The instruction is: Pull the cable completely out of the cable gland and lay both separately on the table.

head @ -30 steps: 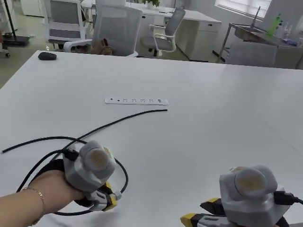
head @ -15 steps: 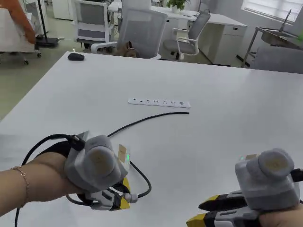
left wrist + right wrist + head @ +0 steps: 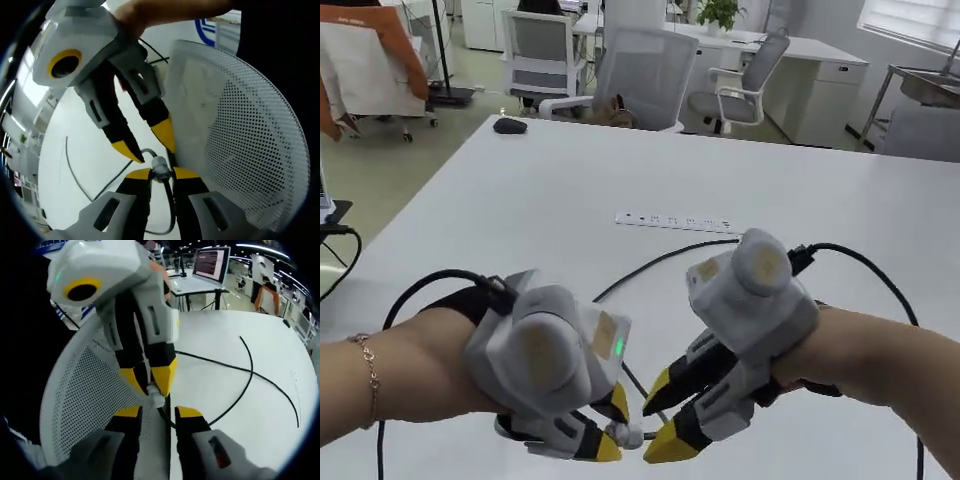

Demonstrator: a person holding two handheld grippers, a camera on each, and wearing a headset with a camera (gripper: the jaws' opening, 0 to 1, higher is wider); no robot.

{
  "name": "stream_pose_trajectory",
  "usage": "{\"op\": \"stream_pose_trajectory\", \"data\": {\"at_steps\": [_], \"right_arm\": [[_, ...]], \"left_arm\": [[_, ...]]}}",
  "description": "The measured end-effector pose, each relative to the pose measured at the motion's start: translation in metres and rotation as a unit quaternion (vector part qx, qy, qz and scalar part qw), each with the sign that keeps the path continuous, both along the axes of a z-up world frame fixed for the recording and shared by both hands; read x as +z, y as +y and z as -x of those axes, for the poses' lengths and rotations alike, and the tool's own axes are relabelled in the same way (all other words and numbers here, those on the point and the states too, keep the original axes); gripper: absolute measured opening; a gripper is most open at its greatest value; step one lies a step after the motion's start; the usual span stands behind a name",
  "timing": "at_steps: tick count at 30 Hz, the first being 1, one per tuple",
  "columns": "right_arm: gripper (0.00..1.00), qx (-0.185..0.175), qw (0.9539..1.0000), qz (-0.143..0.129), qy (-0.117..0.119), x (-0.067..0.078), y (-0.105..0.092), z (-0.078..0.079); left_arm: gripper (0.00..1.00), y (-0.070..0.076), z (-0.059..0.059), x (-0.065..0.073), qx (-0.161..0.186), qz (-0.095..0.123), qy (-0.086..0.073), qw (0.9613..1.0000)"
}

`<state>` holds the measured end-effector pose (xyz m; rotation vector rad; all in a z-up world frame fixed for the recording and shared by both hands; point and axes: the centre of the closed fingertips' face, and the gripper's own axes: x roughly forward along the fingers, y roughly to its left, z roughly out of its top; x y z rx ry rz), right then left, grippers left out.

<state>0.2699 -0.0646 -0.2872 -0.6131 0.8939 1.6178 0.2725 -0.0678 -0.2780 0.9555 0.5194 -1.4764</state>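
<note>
Head view: right gripper (image 3: pixel 662 418) has swung in from the 4 o'clock corner, where it sat a second ago. It now meets left gripper (image 3: pixel 608 428) tip to tip at 6 o'clock. My left fingers are clamped on the small white cable gland (image 3: pixel 626 436), which I'm holding up off the tabletop (image 3: pixel 520 200). The black cable (image 3: pixel 660 262) is still threaded through it and trails across the tabletop toward 12 o'clock, near the power strip (image 3: pixel 675 222).

Left gripper view: gland is pinched between my own yellow tips. The right fingers come down from 12 o'clock, spread apart.

Right gripper view: my right fingers are apart, and the cable drops between them just beside the gland. It isn't pinched yet.

So the approach looks done but the pull hasn't started, and nothing is separated or laid down. Next I'd say close the right fingers on the cable close to the gland, then draw the hands apart. The thin cable could slip in the grip.
</note>
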Motion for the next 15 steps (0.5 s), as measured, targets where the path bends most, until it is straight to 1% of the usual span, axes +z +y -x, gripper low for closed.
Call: {"op": "stream_pose_trajectory", "data": {"at_steps": [2, 4, 6, 8, 9, 11, 12, 14, 15], "right_arm": [[0.27, 0.001, 1.0000, -0.002, 0.004, -0.002, 0.004, 0.001], [0.25, 0.004, 0.9999, -0.010, 0.008, -0.002, 0.009, 0.002], [0.22, 0.004, 0.9998, -0.016, 0.014, -0.001, 0.013, 0.002], [0.16, 0.010, 0.9997, -0.014, 0.015, -0.002, 0.014, 0.003], [0.14, 0.008, 0.9998, -0.014, 0.014, -0.002, 0.014, 0.004], [0.13, 0.009, 0.9999, -0.011, 0.004, -0.004, 0.015, 0.005], [0.13, 0.007, 0.9999, -0.010, -0.005, -0.005, 0.015, 0.004], [0.13, 0.010, 0.9997, -0.008, -0.022, -0.005, 0.014, 0.004], [0.13, 0.008, 0.9993, -0.005, -0.037, -0.006, 0.014, 0.004]], "left_arm": [[0.17, 0.000, 0.000, 0.000, 0.001, 0.000, -0.001, 1.0000], [0.17, 0.001, 0.000, -0.001, 0.003, 0.002, -0.001, 1.0000], [0.17, 0.001, 0.001, -0.001, 0.006, 0.007, 0.001, 1.0000], [0.17, 0.002, 0.001, -0.003, 0.012, 0.011, 0.006, 0.9998], [0.17, 0.003, 0.000, -0.004, 0.015, 0.011, 0.006, 0.9998], [0.17, 0.004, -0.001, -0.005, 0.026, 0.017, 0.020, 0.9993], [0.17, 0.004, -0.002, -0.005, 0.037, 0.023, 0.029, 0.9986], [0.17, 0.003, -0.001, -0.007, 0.055, 0.035, 0.054, 0.9964], [0.17, 0.003, -0.001, -0.007, 0.070, 0.047, 0.071, 0.9939]]}}
